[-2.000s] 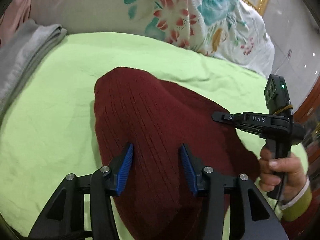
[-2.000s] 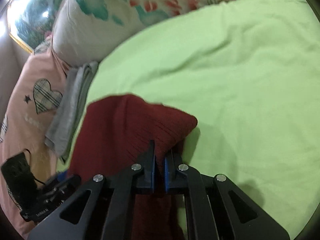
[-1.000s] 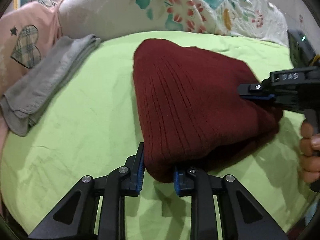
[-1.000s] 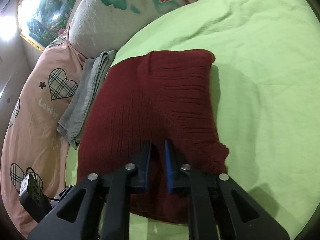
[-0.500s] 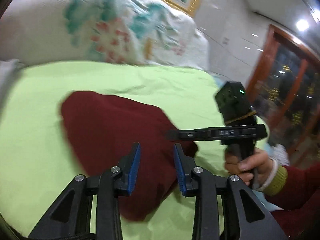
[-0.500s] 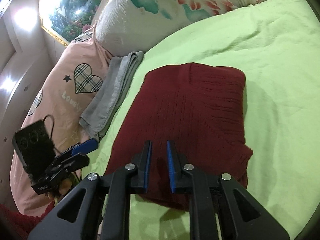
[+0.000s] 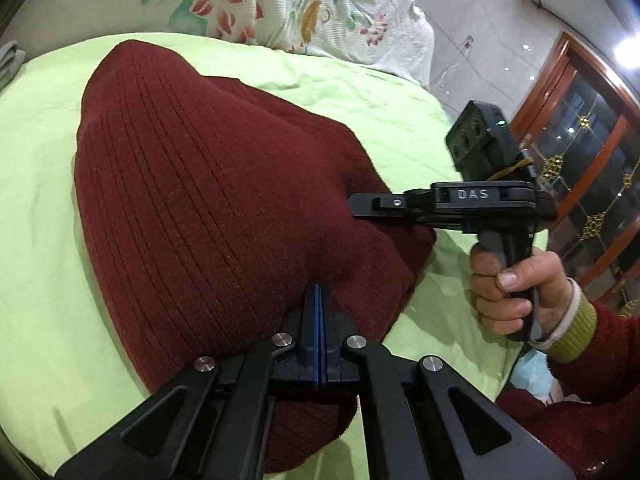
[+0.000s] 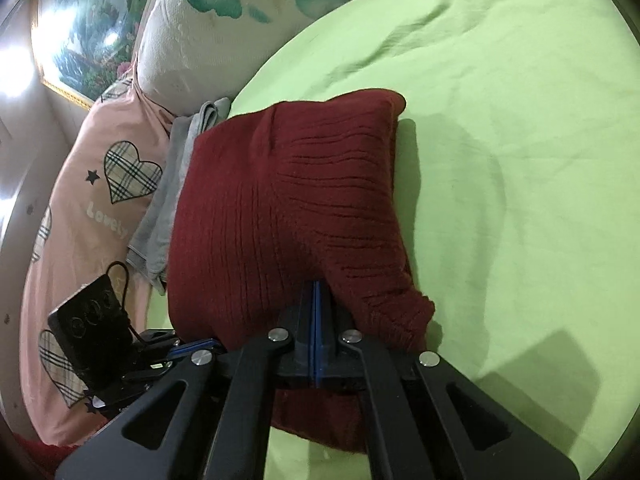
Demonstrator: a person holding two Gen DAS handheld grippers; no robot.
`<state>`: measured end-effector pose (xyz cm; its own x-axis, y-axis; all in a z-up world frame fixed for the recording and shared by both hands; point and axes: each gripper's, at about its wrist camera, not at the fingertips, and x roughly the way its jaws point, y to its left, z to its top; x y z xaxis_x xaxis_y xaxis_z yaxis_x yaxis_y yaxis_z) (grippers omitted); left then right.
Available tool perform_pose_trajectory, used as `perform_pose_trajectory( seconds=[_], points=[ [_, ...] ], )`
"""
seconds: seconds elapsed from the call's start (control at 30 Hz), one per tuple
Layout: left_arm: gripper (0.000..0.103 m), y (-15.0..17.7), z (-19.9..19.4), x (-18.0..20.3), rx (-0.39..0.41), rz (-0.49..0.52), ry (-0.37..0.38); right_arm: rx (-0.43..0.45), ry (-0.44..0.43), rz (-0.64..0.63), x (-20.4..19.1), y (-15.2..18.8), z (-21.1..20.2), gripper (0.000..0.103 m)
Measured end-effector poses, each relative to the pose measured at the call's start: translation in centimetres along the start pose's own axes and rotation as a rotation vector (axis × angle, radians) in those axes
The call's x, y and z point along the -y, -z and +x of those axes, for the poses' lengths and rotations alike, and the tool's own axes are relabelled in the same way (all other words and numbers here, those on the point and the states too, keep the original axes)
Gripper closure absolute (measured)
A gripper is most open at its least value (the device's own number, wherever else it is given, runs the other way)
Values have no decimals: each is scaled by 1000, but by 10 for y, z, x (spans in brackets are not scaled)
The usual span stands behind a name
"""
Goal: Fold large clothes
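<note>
Both claws are biting the same garment. The left gripper (image 7: 318,294) is showing its blue pads pressed flat together with a pinch of the maroon sweater (image 7: 208,200) caught at the tips, so it is clamped on the knit. The right gripper (image 8: 316,290) is looking the same in its own view: pads together, fabric bunching up right at the tips.

The sweater is lying already folded into a thick block on the green bedsheet (image 7: 36,220), spreading straight ahead of both claws and away toward the floral pillow (image 7: 280,0). Its long axis is running forward from the left claw, ribs pointing away from the tips. From the left claw, the right gripper (image 7: 384,204) is sitting ahead and to the right, nosing into the garment's right-hand edge. From the right claw, the left gripper (image 8: 160,360) is low and to the left, at the near-left corner.

So both grips are on the near side and the far edge is free. Probably the next move is lifting or dragging the near side forward along that axis; neither hand is clearly nearer the far edge. The pinch looks thin on the top layers, so lower layers could slip out.

A grey folded cloth (image 8: 168,208) is lying just beside the sweater's left side, against a pink heart-print pillow (image 8: 100,200).
</note>
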<state>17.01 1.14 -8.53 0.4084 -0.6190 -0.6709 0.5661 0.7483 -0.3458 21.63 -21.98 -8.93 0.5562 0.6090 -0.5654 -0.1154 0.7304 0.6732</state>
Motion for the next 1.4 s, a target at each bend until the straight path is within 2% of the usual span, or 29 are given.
perform_pose_trajectory(
  seconds=[0.2,0.33,0.47,0.53,0.63,0.73,0.8,0.83,0.87,0.9,0.97,1.03,1.1,1.2,1.3,1.4],
  points=[
    [103,1,-8,0,32,-45,-17,-15,77,-43,-12,1,-7,103],
    [101,3,-43,4,112,-84,-24,14,78,-71,-26,-4,-19,100],
    [78,-15,-76,-3,220,-116,-98,64,75,-96,-44,-24,-24,100],
    [78,-27,-79,-14,235,-145,-144,86,95,-104,-51,-40,-20,100],
    [79,-43,-72,-27,233,-188,-204,100,86,-86,-56,-66,-7,100],
    [79,-56,-59,-43,224,-249,-229,25,67,-114,-64,-82,19,100],
    [77,-62,-46,-49,191,-268,-235,3,103,-133,-65,-86,37,99],
    [76,-65,-37,-51,156,-274,-253,3,161,-126,-60,-87,43,99],
    [75,-65,-26,-54,110,-283,-288,9,237,-108,-52,-87,47,100],
    [75,-64,-17,-54,92,-285,-310,31,265,-57,-36,-85,46,101],
    [74,-64,-11,-48,94,-260,-331,69,218,43,-11,-78,39,103],
    [74,-67,-9,-47,87,-255,-344,105,220,60,-4,-71,31,103],
    [74,-68,-12,-47,92,-259,-341,112,230,48,-9,-69,27,103],
    [74,-63,-31,-43,129,-280,-303,105,188,47,-17,-67,17,100],
    [75,-47,-63,-33,215,-270,-227,122,124,5,-34,-54,-2,100],
    [76,-27,-80,-15,257,-239,-117,120,78,-55,-53,-28,-20,99]
  ],
)
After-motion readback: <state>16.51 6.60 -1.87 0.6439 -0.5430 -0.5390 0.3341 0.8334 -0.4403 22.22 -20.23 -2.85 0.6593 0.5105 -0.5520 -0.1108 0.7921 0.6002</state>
